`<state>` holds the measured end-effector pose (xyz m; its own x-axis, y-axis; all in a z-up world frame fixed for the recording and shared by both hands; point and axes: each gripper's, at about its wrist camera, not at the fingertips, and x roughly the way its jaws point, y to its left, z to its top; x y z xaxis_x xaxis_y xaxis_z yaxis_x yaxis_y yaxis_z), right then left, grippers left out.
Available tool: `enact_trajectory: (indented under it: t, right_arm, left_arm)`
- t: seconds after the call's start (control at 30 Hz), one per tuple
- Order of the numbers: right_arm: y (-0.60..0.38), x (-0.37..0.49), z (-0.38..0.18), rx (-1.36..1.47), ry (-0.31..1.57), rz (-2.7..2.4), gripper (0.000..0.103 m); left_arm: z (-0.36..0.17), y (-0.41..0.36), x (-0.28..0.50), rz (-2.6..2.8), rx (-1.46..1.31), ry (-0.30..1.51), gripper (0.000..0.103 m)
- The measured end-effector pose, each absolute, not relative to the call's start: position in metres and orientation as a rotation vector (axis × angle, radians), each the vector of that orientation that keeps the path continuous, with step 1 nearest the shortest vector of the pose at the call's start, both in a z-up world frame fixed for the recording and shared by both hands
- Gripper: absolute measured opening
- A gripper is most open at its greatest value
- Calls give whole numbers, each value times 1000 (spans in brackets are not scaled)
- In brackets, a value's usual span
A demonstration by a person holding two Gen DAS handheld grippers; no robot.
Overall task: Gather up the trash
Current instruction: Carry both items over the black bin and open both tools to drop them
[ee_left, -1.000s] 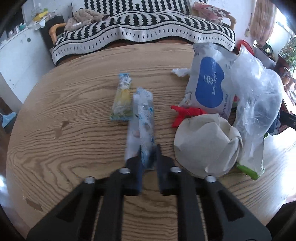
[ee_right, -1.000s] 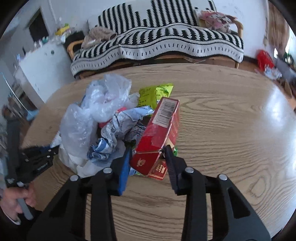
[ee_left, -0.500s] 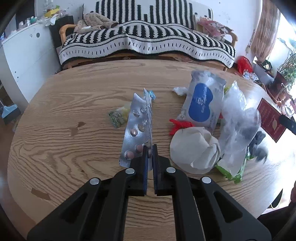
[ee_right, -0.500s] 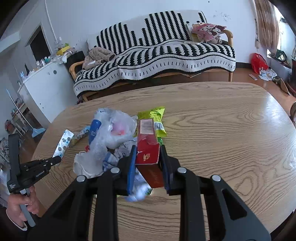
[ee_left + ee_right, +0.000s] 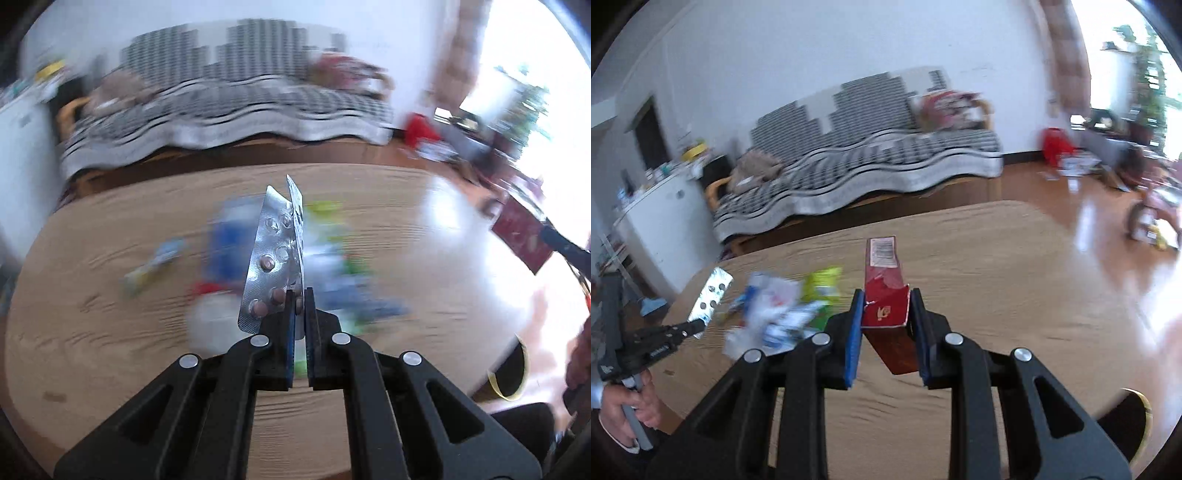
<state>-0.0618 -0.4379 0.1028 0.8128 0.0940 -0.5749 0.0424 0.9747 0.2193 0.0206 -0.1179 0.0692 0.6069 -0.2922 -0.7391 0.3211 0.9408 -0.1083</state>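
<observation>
The left tool (image 5: 300, 295) is black with blue pads, and the silver blister pack (image 5: 271, 258) in it carries rows of brownish-pink pills. The right tool (image 5: 886, 295) is likewise black with blue pads; the carton (image 5: 886, 284) in it is red, with a white barcode label at its far end and a small gold mark on its near face. The table (image 5: 997, 266) is light oak with darker wavy grain. On it lies a blurred litter of white, blue and lime-green wrappers (image 5: 783, 306). The sofa (image 5: 868, 155) behind wears a black-and-white striped throw with a wavy border. The cabinet (image 5: 665, 221) is white, the bag (image 5: 1057, 146) on the floor red.
</observation>
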Motion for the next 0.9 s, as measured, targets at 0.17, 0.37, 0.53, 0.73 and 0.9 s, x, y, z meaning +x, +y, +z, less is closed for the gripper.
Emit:
enact_trajectory:
  t: [0.17,0.37,0.53,0.73,0.9]
  right_arm:
    - [-552,-144,100,262,632,-199,25]
    - [-661,-232,59,346,696,-421,25]
    - [-725,-283,3,418,787,-545,25]
    - [-778,-303,-76,528,897,-597,25]
    - [-787,-303,-115,593,941,-595,25]
  left_arm:
    - [77,-285,-21,-656,142,859,3]
    - [36,-472,-98,-954,272,974,4]
    - [-38,-570,-141,-1048,380,1155,4]
    - [-110,-625,-168,-1087,473,1236,4]
    - [-144,-633,-172,-1068,522,1261,4]
